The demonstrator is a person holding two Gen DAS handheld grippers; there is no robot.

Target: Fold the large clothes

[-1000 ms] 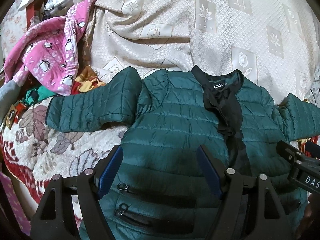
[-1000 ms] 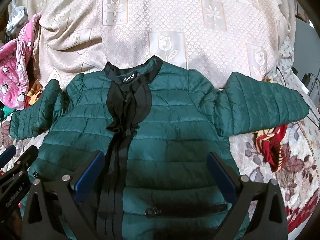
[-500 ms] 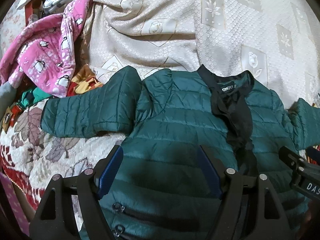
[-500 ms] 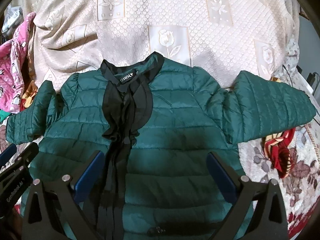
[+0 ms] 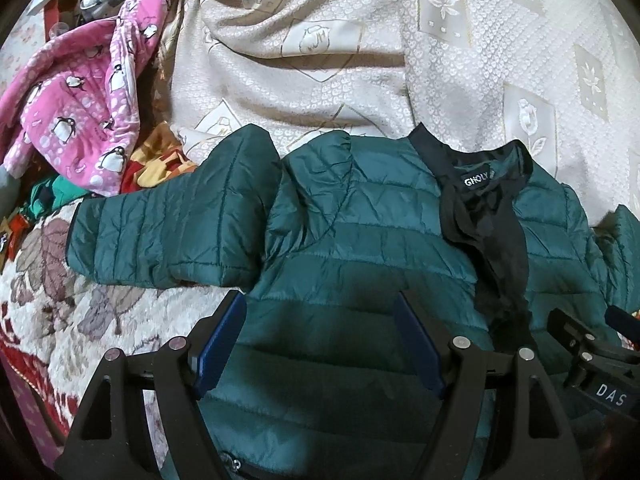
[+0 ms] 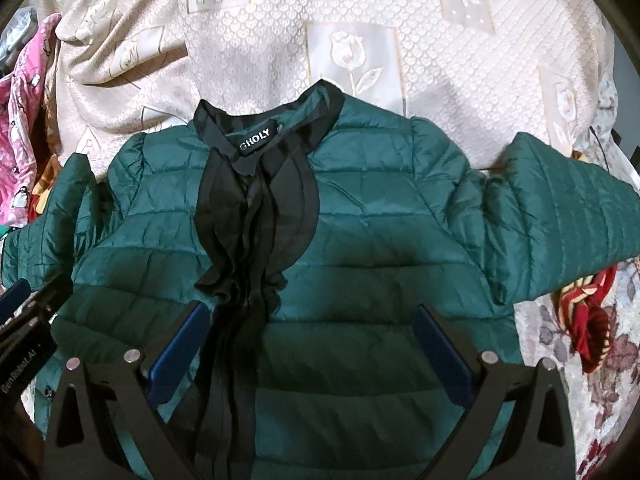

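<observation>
**A:** Two tools hover over a green jacket (image 6: 384,240) spread front-up on a bed (image 6: 460,64). Where does the jacket lie from each?

**B:** Directly ahead of and beneath both. The left tool (image 5: 320,338) sits over the jacket's left chest panel, the right tool (image 6: 312,344) over the right panel, just beside the black placket (image 6: 248,240). Collar (image 6: 272,128) is at the far end from both tools; the hem runs out of frame beneath them.

**A:** And the tools themselves?

**B:** Both stand with jaws spread wide and nothing between the blue pads; no cloth is pinched. Whether the pads touch the fabric cannot be told.

**A:** Which way does the long axis run?

**B:** The body runs away from the tools, hem near, collar far. The sleeves cross that line: the left sleeve (image 5: 172,236) stretches out to the left of the left tool, the right sleeve (image 6: 560,216) out to the right of the right tool.

**A:** So who takes which?

**B:** By my reading, each sleeve is nearer its own-side tool, so a fold inward would likely start with left on left, right on right. The cuffs lie well apart from the pads, so each tool would have to swing outward first.

**A:** Anything nearby?

**B:** A pink penguin-print garment (image 5: 80,120) lies far left of the left tool, clear of the jacket.
</observation>
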